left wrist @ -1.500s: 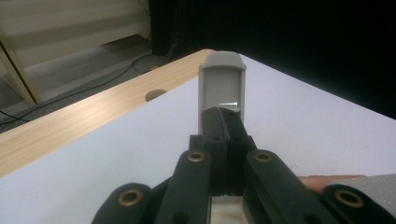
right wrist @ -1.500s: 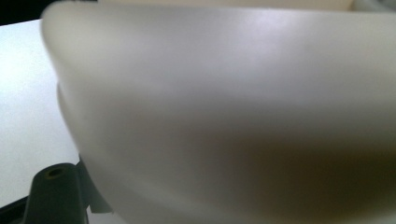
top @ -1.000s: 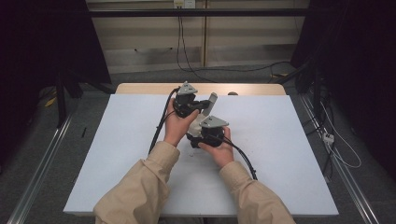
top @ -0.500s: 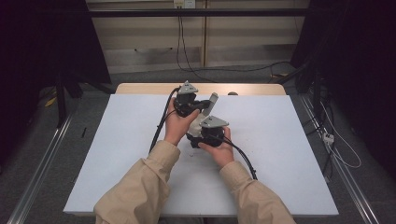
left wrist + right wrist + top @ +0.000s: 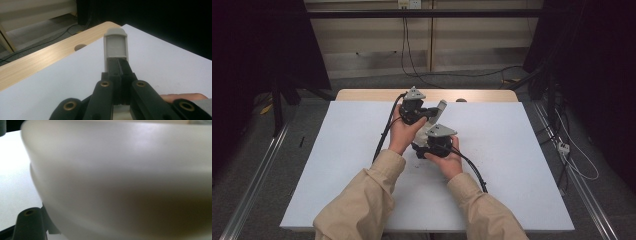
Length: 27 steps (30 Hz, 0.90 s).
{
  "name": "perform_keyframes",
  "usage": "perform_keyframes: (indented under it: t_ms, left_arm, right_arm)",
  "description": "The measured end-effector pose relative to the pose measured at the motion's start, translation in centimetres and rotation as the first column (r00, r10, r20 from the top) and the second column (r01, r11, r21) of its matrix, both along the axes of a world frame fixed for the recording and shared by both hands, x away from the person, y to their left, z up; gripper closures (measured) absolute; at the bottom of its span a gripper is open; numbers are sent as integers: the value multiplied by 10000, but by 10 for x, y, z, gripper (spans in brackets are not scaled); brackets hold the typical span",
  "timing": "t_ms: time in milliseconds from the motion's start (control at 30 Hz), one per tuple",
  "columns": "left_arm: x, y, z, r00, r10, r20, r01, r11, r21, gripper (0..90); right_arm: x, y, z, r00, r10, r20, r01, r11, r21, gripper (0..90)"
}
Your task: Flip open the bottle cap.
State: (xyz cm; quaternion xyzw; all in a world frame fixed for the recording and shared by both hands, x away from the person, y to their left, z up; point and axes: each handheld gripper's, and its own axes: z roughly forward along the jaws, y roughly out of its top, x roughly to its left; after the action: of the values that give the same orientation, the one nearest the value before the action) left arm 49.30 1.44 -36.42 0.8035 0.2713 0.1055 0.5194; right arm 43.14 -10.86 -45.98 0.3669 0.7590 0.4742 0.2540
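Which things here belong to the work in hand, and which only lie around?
In the work: left gripper, grey piece in its jaws, right gripper, white table.
Lying around: floor cables, white plug on the floor, wall socket.

Left claw [image 5: 116,72]: matt black plastic links w/ brass-looking metal bushings; the grey tips [image 5: 115,46] at its end look like matt, slightly grainy plastic. Surface [image 5: 337,165]: smooth matt white sheet, paper-like, over a pale wood-grain board [image 5: 45,60] w/ a soft sheen. Sleeves [image 5: 362,205]: beige cloth, matt. Thing close to the right claw's camera [image 5: 120,177]: whitish, smooth, satin sheen, blurred; material unclear.
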Motion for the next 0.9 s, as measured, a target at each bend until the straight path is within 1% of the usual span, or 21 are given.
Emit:
perform_keyframes:
  t_ms: [67,133,333,400,633,900]
  left_arm:
    - [0,0,0,10000,26,24,-26,10000,86,900]
    - [0,-1,-1,10000,11,-19,-11,10000,31,900]
    - [1,-1,-2,10000,41,-38,-40,9999,126,900]
    - [1,-2,-3,10000,36,-52,-36,10000,70,900]
    - [2,-2,-4,10000,23,-87,-21,9998,181,900]
    - [3,-2,-6,9999,15,-148,-13,9999,140,900]
  right_arm:
    - [0,0,0,10000,-3,-2,3,10000,-10,179]
    - [0,0,0,10000,-2,2,2,10000,-6,179]
    - [0,0,0,10000,4,0,-4,10000,-13,179]
    - [0,0,0,10000,6,8,-6,10000,-8,179]
    - [0,0,0,10000,7,7,-7,10000,-11,179]
    - [0,0,0,10000,5,-14,-5,10000,-2,179]
